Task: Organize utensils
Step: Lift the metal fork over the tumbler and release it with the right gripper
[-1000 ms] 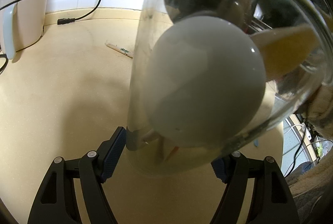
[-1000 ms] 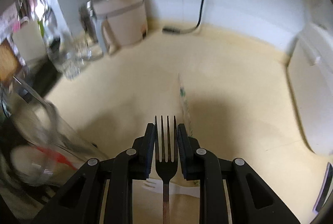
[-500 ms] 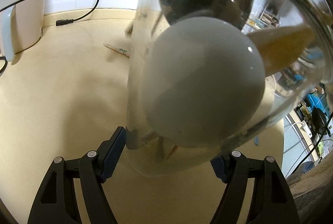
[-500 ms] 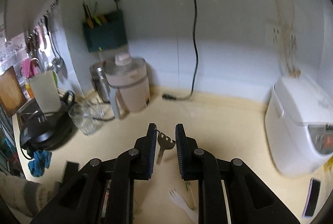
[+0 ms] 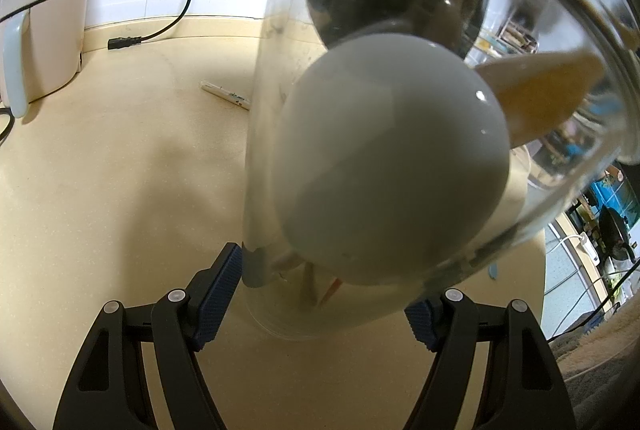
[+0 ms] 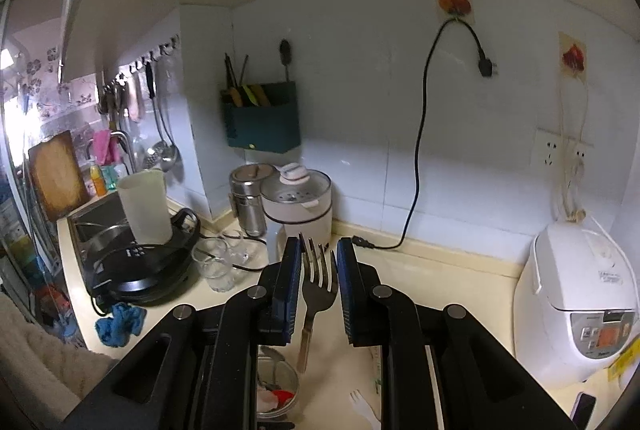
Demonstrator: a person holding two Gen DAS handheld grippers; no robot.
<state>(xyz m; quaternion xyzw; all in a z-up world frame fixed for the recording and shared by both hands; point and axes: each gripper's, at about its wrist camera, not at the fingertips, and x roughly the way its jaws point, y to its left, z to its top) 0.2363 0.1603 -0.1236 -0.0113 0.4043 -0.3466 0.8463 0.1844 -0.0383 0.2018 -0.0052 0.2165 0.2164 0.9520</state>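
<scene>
Glass jar: clear, smooth, cylindrical; stands on the table and leans toward the camera.
Jar contents: a white glossy rounded spoon bowl pressed near the glass wall; a tan wooden utensil behind it; thin handles run down to the base.
Left tongs: black arms, blue ribbed pads, set against both sides of the jar's lower wall, part open and gripping it.
Fork: dark metal, four tines, slim handle; long axis runs away from the camera, tines toward the wall, handle hanging down toward the table.
Right tongs: nearly closed, pads clamped on the fork's neck, raised clear above the table.
Table remainder: matte cream surface; a wrapped chopstick pair lies flat beside the jar; a white plastic fork lies below the right tongs.
</scene>
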